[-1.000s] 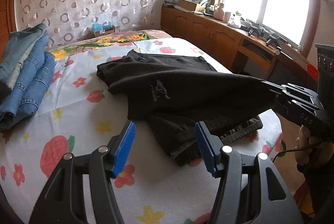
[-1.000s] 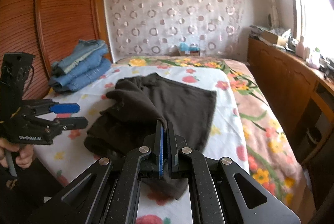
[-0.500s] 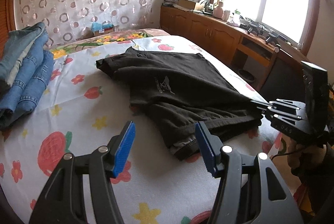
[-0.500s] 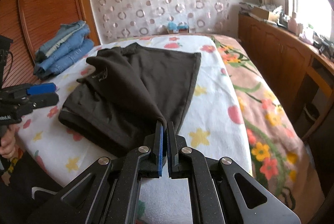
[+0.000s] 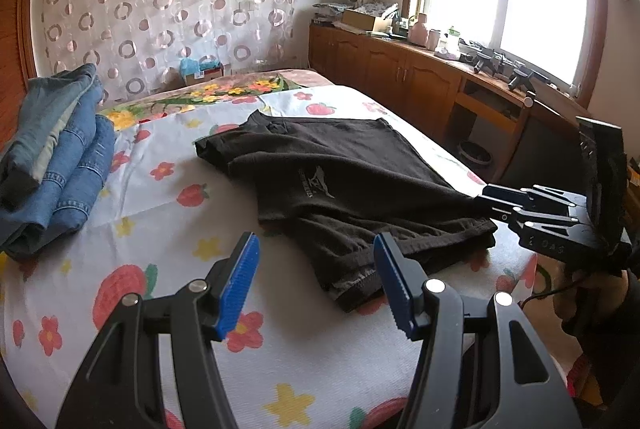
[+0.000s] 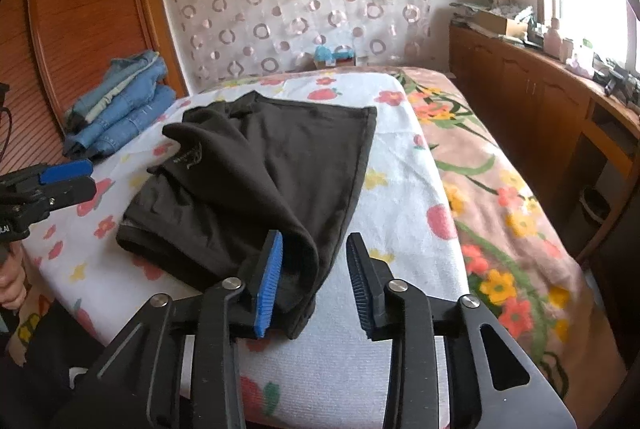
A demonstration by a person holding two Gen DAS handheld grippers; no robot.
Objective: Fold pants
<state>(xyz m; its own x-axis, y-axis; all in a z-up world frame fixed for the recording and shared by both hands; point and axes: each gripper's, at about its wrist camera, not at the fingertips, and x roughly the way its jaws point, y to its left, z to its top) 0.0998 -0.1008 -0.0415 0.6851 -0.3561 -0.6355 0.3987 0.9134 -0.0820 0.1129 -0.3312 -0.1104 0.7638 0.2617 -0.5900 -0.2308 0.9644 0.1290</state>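
Your left wrist camera looks from the bed's near edge across the pants (image 5: 344, 185) toward the window, while your right looks from close at their corner toward the curtain; both share the jeans (image 6: 120, 109).

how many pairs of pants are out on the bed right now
Roughly 4: the black pants spread mid-bed, and a stack of about three folded jeans at the far left by the wooden headboard. More may be hidden inside that stack.
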